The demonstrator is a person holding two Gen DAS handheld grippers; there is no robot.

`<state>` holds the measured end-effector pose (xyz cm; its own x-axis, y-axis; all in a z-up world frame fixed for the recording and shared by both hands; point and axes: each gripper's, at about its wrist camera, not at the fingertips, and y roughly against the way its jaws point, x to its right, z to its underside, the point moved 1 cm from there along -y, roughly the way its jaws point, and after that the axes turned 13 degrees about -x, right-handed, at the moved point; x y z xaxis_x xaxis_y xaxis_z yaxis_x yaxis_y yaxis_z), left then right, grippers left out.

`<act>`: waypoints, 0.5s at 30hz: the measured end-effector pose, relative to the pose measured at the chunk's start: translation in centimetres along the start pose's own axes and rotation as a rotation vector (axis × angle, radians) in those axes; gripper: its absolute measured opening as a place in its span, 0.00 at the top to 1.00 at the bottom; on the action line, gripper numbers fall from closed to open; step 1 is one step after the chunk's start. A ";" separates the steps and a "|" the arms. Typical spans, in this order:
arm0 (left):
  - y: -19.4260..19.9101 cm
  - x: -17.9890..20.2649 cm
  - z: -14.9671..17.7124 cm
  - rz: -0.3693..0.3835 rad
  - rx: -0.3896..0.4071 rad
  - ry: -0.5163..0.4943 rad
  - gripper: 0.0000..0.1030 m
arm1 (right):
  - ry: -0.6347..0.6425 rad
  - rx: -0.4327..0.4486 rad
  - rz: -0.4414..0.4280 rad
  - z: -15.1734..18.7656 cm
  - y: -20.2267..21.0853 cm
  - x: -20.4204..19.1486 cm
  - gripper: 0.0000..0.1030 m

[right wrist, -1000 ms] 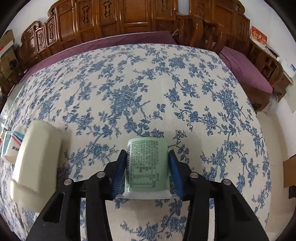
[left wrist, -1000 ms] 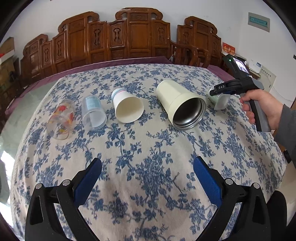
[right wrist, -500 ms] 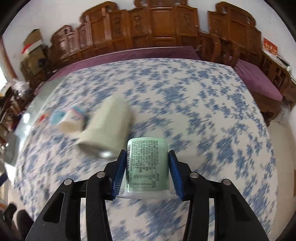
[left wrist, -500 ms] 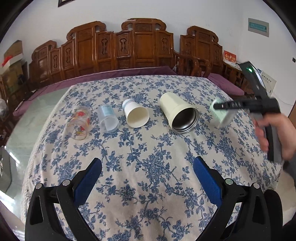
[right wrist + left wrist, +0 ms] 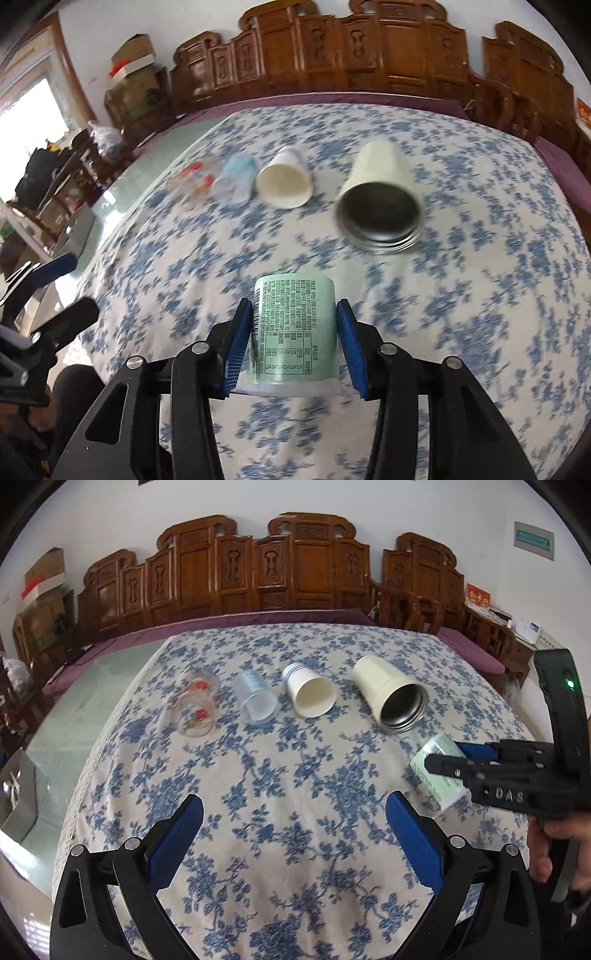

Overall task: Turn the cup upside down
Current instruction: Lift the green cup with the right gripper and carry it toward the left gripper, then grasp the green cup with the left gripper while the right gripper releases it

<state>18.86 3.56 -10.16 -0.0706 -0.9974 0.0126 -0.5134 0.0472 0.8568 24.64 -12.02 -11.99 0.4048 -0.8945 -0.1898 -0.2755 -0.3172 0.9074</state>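
Observation:
My right gripper (image 5: 293, 341) is shut on a pale green printed cup (image 5: 293, 332), held above the flowered tablecloth with its base pointing away from the camera. In the left wrist view the same cup (image 5: 439, 771) hangs tilted in the right gripper (image 5: 448, 760) at the right side of the table. My left gripper (image 5: 293, 834) is open and empty above the near part of the table.
Four cups lie on their sides in a row: a cream steel-lined tumbler (image 5: 389, 698), a white paper cup (image 5: 310, 696), a clear plastic cup (image 5: 255, 698) and a printed glass (image 5: 195, 709). Carved wooden chairs (image 5: 295, 565) stand behind the table (image 5: 295, 775).
The right gripper has lifted the green cup off the cloth and swung it nearer and lower-left, turning toward the row of cups. The left gripper has pulled back and up.

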 end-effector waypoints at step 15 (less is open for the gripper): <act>-0.9 -2.8 1.5 -0.045 -0.046 0.049 0.08 | 0.033 -0.056 -0.027 1.6 -4.2 -3.1 0.47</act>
<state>18.21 6.36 -11.78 -0.0056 -1.0000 -0.0018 -0.4756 0.0011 0.8797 23.10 -8.45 -15.80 0.4399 -0.8749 -0.2028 -0.2152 -0.3219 0.9220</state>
